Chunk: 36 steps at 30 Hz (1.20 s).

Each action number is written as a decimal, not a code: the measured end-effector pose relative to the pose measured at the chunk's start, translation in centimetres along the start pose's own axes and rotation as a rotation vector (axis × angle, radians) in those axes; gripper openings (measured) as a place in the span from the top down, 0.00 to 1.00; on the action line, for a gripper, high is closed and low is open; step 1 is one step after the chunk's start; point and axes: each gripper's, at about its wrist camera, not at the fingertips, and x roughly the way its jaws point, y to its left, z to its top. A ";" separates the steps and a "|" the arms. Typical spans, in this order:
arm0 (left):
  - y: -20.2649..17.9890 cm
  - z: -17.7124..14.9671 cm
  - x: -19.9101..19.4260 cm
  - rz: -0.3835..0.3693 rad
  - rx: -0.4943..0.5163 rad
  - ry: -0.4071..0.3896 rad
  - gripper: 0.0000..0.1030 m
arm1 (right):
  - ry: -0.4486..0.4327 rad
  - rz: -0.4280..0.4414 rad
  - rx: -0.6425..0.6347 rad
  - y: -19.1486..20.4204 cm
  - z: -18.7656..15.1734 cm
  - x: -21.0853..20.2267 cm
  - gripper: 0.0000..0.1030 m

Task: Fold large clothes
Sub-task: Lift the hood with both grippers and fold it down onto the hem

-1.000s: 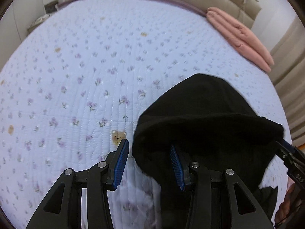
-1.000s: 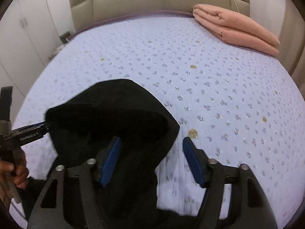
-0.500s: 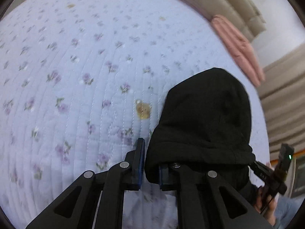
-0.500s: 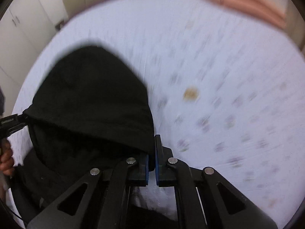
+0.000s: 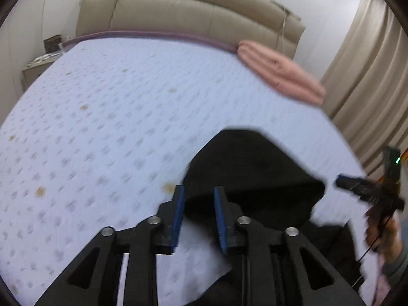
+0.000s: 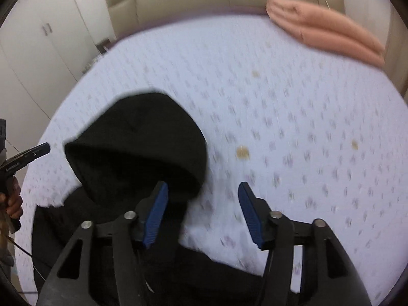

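A black hooded garment lies on the bed, its hood spread flat and pointing toward the headboard; the hood also shows in the right wrist view. My left gripper is open at the hood's left edge, the fabric lying under the gap between its blue pads. My right gripper is wide open and empty at the hood's right edge, its left pad over the black cloth. The rest of the garment is hidden under the gripper bodies.
The bed has a pale floral quilted cover. A folded pink blanket lies at the far right by the beige headboard. Curtains hang on the right, white wardrobes on the left.
Both grippers were shut on the hood's edges half a second ago; now both have opened and let go, and have pulled back and tilted up. The hood lies flat on the bed.
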 end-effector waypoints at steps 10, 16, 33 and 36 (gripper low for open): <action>-2.2 -3.5 10.6 -0.014 0.127 0.197 0.60 | 0.163 -0.041 -0.157 5.7 0.1 9.6 0.41; -1.0 -4.9 10.8 -0.054 0.092 0.143 0.60 | 0.152 -0.034 -0.128 4.8 -2.6 11.2 0.38; 1.2 0.2 6.9 -0.053 -0.082 0.075 0.58 | 0.138 0.110 0.074 -3.7 0.2 7.1 0.27; 3.3 0.0 9.2 -0.056 -0.150 0.138 0.58 | 0.185 0.167 0.126 -5.1 -0.3 9.2 0.27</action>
